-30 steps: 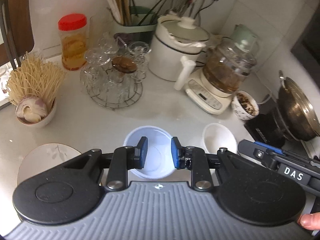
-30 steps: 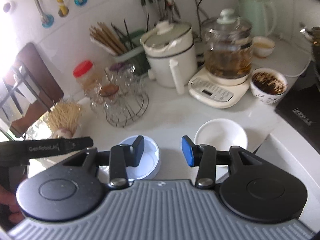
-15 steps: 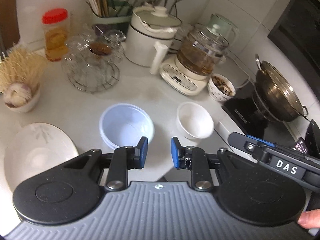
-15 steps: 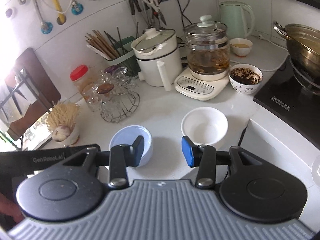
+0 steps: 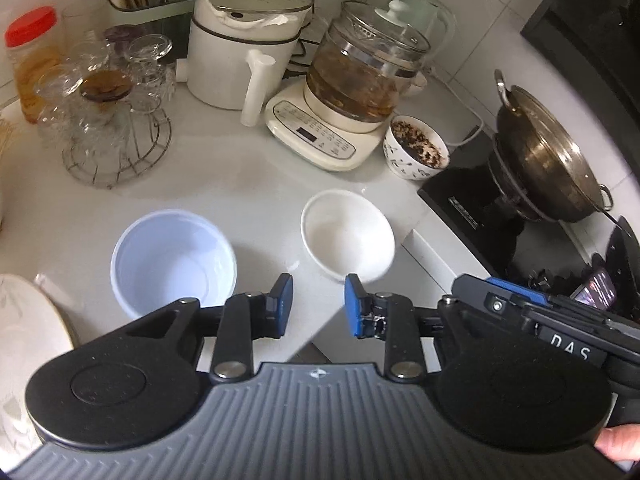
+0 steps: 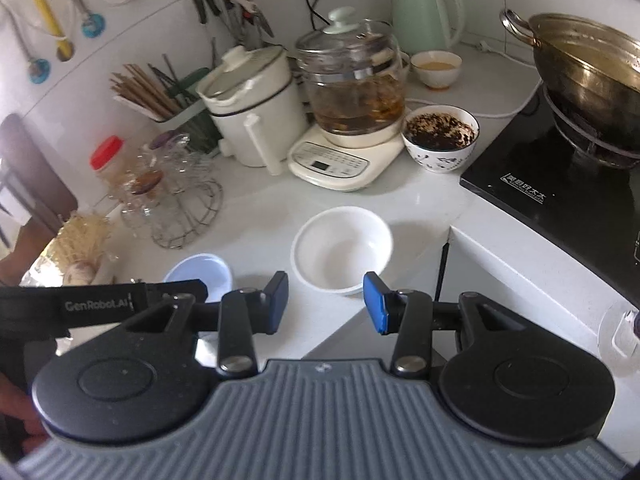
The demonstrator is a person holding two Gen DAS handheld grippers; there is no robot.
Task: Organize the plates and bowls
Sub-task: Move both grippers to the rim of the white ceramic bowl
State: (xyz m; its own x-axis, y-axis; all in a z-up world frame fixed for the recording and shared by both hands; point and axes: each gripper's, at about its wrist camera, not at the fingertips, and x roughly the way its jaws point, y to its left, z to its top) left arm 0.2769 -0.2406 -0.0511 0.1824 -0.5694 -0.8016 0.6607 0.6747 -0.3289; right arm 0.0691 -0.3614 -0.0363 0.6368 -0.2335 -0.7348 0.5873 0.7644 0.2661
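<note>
White bowl [image 6: 342,250] beyond tilted-down, empty right hand-held gripper [image 6: 326,302].

Pale blue bowl [image 5: 173,258], plain inside. White bowl [image 5: 347,235], plain. White plate [image 5: 24,332] with faint grey leaf print. Desk [image 5: 240,184] glossy white. Patterned cup [image 6: 440,138]: white, dark leaf sprigs, brown-black flecks inside. Jar [image 5: 30,60] amber with red lid. Kettle [image 6: 426,14] mint green. Wok [image 6: 588,76] tarnished brass-brown. Cooktop [image 6: 560,200] black. Left tongs [image 5: 318,306] and right tongs [image 6: 326,302]: black, blue pads.
</note>
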